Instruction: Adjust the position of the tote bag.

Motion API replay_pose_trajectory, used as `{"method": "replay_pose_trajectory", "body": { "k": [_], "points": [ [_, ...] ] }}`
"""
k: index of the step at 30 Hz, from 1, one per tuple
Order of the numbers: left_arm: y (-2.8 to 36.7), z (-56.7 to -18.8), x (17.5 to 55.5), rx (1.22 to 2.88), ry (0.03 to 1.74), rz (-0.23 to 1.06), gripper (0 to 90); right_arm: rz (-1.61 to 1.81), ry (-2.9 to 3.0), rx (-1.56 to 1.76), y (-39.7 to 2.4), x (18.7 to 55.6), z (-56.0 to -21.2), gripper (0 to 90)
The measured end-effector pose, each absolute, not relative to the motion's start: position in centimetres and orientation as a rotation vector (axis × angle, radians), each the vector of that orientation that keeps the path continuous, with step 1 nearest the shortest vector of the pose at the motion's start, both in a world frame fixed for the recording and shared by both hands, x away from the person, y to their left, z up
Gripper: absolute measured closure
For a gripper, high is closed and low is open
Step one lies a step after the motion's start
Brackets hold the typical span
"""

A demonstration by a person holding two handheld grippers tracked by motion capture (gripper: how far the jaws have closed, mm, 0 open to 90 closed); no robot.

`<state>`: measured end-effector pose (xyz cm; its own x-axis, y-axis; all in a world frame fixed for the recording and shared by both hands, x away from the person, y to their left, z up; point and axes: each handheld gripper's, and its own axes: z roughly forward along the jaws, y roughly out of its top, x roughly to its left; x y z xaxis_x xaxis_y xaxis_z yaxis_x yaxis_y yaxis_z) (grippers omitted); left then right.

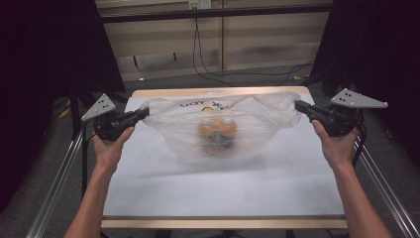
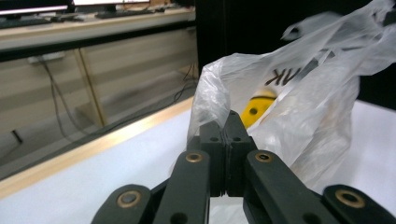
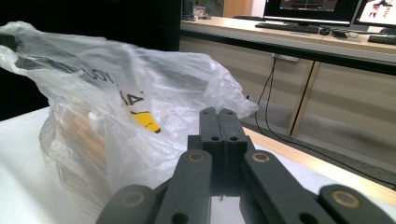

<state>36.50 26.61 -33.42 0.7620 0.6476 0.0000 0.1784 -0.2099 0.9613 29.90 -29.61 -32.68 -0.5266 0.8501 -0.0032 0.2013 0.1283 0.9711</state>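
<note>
High view: we see the clear plastic bag [image 1: 220, 126], orange item [image 1: 217, 133] inside, stretched over the white table [image 1: 218, 183] between left hand-held gripper [image 1: 143, 113] and right hand-held gripper [image 1: 298, 105]; cables [image 1: 237, 73] on the floor behind

Left gripper view: jaws clenched on bag film

Right gripper view: jaws clamped on the bag edge; monitors [image 3: 322, 7] on a desk beyond
</note>
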Motion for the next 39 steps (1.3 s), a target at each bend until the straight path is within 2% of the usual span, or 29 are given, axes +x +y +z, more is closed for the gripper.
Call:
{"method": "replay_pose_trajectory", "body": {
  "k": [8,18,23,39],
  "points": [
    [27.1,-36.4,37.6,1.824,0.726,0.455,89.7,1.355,1.893,1.052,-29.5,30.4,-35.3,90.0],
    [25.7,-39.0,39.9,1.902,0.775,0.471,89.6,1.232,1.933,1.137,-29.1,33.2,-38.1,90.0],
    [25.2,-40.6,40.5,1.959,0.799,0.434,89.7,1.14,1.998,1.172,-28.9,34.3,-40.4,90.0],
    [24.8,-42.9,40.9,2.109,0.814,0.412,89.7,1.057,2.085,1.202,-28.9,34.6,-42.9,90.0]
  ]
}}
